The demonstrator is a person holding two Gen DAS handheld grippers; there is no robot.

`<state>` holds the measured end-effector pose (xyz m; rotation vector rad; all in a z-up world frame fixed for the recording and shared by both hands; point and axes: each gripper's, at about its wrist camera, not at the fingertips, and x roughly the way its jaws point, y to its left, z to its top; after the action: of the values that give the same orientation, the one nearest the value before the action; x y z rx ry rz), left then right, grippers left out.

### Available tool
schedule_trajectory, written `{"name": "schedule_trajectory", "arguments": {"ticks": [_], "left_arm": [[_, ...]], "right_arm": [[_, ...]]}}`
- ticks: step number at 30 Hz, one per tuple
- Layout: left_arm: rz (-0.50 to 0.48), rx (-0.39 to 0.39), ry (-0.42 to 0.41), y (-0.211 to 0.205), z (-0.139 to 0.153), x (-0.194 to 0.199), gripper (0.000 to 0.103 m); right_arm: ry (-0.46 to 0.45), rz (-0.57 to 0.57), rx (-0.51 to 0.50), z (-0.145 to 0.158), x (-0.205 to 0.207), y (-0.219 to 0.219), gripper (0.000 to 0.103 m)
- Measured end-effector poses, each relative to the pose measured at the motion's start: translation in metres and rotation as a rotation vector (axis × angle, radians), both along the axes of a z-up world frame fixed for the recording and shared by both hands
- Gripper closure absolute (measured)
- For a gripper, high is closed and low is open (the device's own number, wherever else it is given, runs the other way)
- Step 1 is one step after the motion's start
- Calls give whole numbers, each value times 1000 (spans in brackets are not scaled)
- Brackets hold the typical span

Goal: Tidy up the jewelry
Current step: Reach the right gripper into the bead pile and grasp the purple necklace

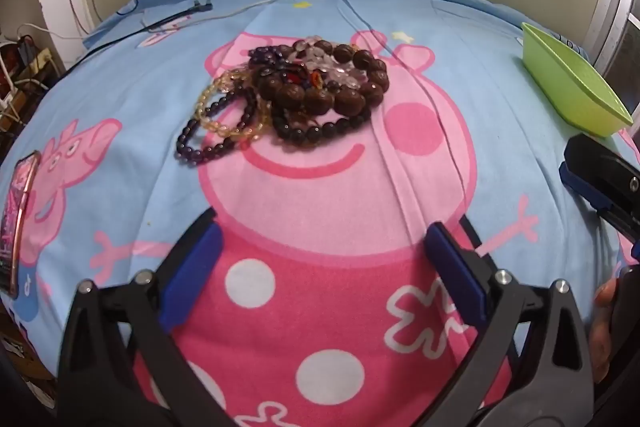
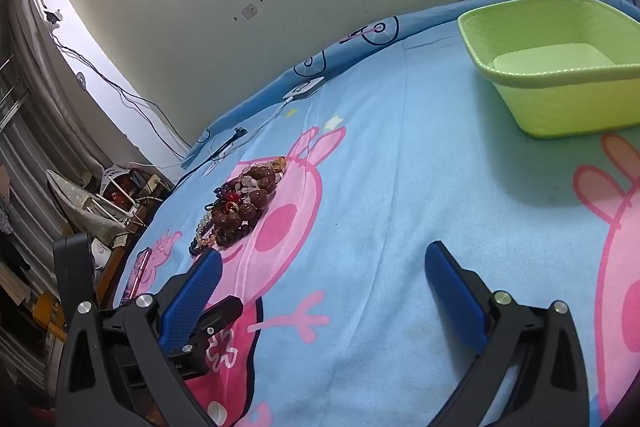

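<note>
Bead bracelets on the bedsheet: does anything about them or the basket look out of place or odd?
The bead bracelets lie tangled in one overlapping heap on the bedsheet, not sorted. The green basket sits apart and shows nothing inside. Both the left gripper and the right gripper are open, holding nothing.

Bracelet pile (image 1: 296, 95) beyond wide-spread tool (image 1: 320, 259)

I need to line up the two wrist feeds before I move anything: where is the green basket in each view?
Left wrist: the green basket sits at the far right edge, partly cut off, right of the bead pile.
Right wrist: green basket fills the upper right, inside visible, nothing seen in it.
Shared landmark: the bead pile, centre in left view, left-centre in right view.
</note>
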<state>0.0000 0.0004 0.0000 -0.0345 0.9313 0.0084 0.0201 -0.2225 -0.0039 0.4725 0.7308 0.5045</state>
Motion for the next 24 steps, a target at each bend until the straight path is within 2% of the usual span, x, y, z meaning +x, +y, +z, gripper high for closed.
{"name": "schedule_trajectory", "arguments": {"ticks": [6, 11, 12, 17, 19, 21, 22, 24], "left_arm": [[-3, 9, 0, 1, 0, -1, 6], [-56, -14, -3, 8, 3, -15, 6], [-71, -30, -10, 15, 5, -18, 6], [-32, 14, -80, 52, 21, -18, 6], [-4, -33, -78, 76, 27, -9, 16], [7, -111, -56, 96, 29, -1, 32], [10, -153, -46, 104, 30, 6, 37], [5, -201, -38, 113, 30, 13, 52]], "right_arm": [[2, 2, -2, 0, 0, 1, 19], [5, -2, -11, 0, -1, 2, 19], [6, -3, -21, 1, -1, 3, 19], [3, 33, -83, 8, 4, 13, 22], [-40, 70, -144, 15, 3, 24, 40], [-73, 132, -188, 25, 8, 39, 49], [-79, 159, -194, 27, 9, 43, 54], [-83, 224, -223, 32, 19, 61, 62]]}}
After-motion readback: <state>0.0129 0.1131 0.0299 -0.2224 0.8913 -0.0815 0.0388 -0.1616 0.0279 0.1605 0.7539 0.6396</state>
